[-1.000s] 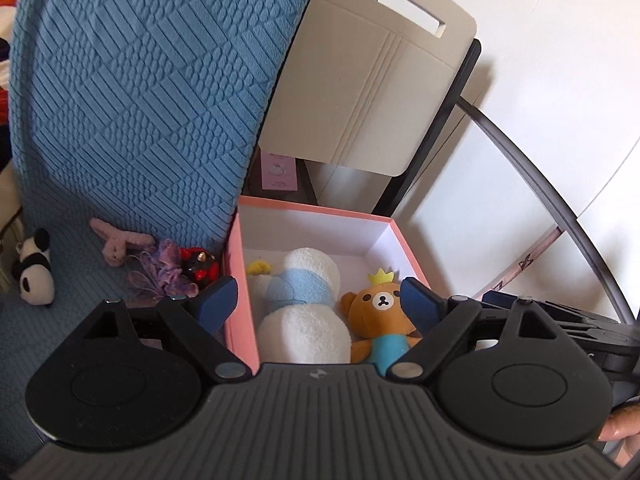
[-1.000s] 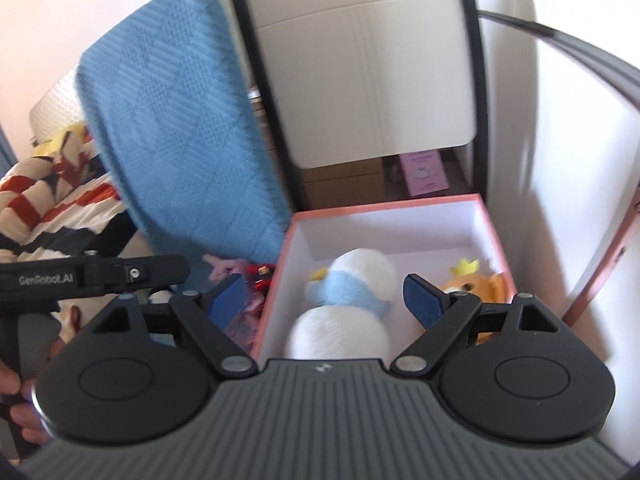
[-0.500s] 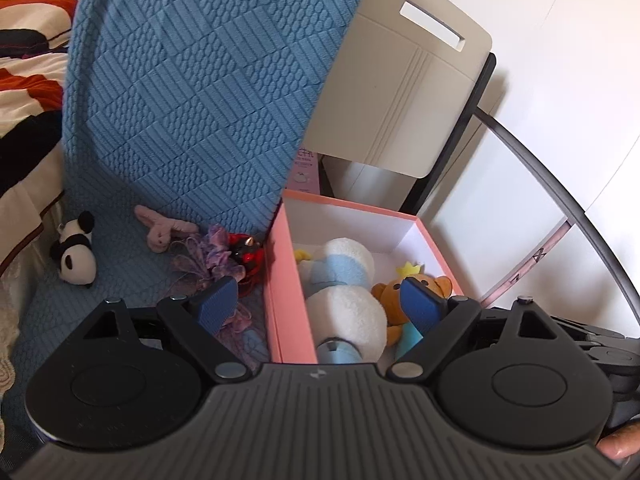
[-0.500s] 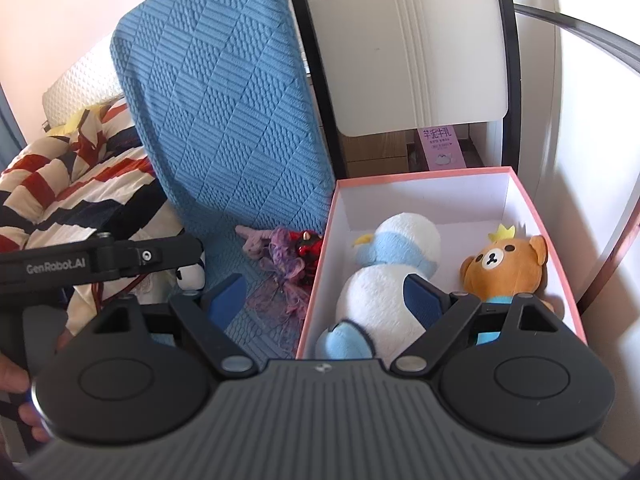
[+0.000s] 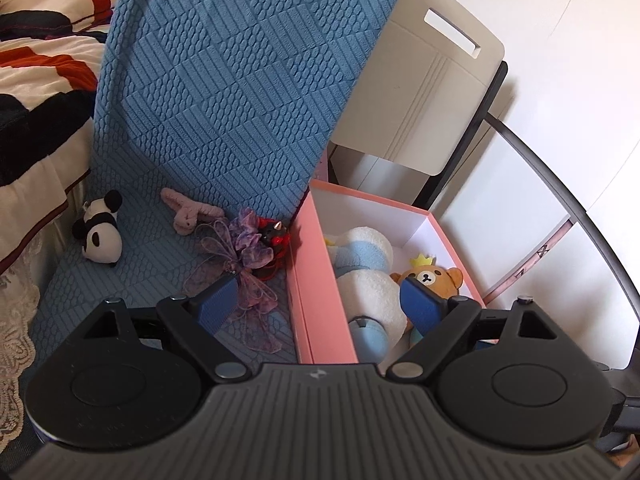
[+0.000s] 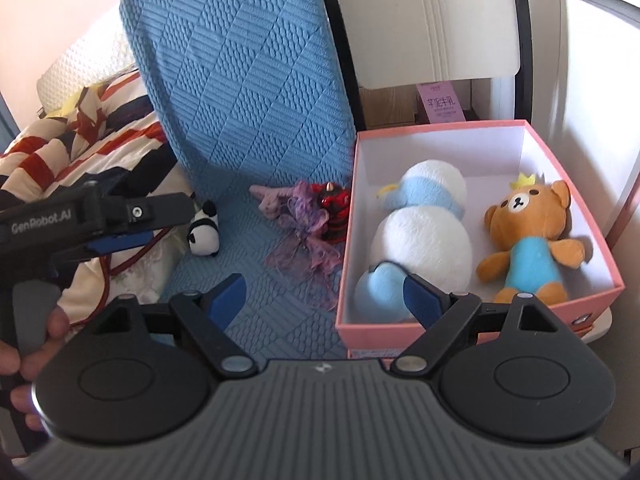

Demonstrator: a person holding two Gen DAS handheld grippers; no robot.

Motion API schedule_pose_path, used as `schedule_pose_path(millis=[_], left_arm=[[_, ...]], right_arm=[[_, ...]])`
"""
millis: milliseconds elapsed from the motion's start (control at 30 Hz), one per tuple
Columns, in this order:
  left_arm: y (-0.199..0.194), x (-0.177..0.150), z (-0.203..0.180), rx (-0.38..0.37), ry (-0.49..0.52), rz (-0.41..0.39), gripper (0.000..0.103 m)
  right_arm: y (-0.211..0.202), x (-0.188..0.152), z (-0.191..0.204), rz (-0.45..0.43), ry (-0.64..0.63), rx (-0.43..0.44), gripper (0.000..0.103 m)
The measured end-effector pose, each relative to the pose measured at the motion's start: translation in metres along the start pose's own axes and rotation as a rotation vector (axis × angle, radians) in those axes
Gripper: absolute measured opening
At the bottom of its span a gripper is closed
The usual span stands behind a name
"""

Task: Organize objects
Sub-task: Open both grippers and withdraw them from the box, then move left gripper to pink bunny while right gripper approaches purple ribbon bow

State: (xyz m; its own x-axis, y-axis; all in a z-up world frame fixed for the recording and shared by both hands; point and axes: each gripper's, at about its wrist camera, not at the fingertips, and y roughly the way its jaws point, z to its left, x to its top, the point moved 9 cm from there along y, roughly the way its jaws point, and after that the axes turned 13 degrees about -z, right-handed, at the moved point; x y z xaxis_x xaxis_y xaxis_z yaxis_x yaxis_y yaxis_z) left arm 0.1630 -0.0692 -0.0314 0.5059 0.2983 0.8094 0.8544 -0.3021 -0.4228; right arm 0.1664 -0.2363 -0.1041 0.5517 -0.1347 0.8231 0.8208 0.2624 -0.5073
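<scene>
A pink box [image 6: 576, 184] [image 5: 304, 280] holds a white and blue plush [image 6: 424, 224] [image 5: 368, 264] and a brown bear [image 6: 524, 232] [image 5: 434, 278]. Left of the box, on the blue cushion [image 6: 248, 272] [image 5: 136, 264], lie a purple ribbon bow [image 6: 306, 232] [image 5: 244, 260], a red and black toy [image 6: 334, 204] [image 5: 274, 234], a pink plush piece [image 6: 270, 198] [image 5: 188, 212] and a small panda [image 6: 205, 232] [image 5: 100, 232]. My left gripper [image 5: 318, 306] is open and empty above the box's left wall; it also shows at the left of the right wrist view [image 6: 116, 240]. My right gripper [image 6: 324, 300] is open and empty above the box's near left corner.
A blue cushioned chair back [image 5: 240, 80] rises behind the toys. A beige chair back [image 5: 420, 92] and white wall stand behind the box. A striped blanket [image 6: 80, 140] lies at the left. A pink carton [image 6: 440, 106] stands behind the box.
Both grippers have pulled back and up from the box and shifted left, so more of the cushion and the loose toys shows. Both stay open and empty.
</scene>
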Motion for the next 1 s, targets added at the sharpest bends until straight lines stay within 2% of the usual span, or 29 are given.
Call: schedule_pose_path(millis=[233,467,700,867,933,1000], left_arm=[[-0.011,-0.006,0.02,0.007,-0.011,-0.005,0.091],[-0.01,-0.011,0.043,0.038,-0.012,-0.027,0.091],[0.023,-0.021,0.073,0.103,0.009,-0.029,0.091],[0.057,-0.031,0.091,0.108,0.007,-0.031,0.091],[0.073,-0.037,0.098,0.117,0.023,-0.009,0.091],[0.086,-0.044,0.105,0.122,0.035,0.039,0.091]], right_arm=[[0.005,-0.011,0.004,0.017,0.065,-0.037,0.087],[0.013,-0.016,0.009,0.015,0.04,-0.049,0.087],[0.038,-0.026,0.013,0.011,0.017,-0.043,0.087],[0.059,-0.032,0.018,-0.013,-0.005,-0.014,0.087],[0.07,-0.036,0.021,-0.016,-0.03,-0.013,0.086],[0.081,-0.039,0.026,-0.018,-0.057,-0.004,0.077]])
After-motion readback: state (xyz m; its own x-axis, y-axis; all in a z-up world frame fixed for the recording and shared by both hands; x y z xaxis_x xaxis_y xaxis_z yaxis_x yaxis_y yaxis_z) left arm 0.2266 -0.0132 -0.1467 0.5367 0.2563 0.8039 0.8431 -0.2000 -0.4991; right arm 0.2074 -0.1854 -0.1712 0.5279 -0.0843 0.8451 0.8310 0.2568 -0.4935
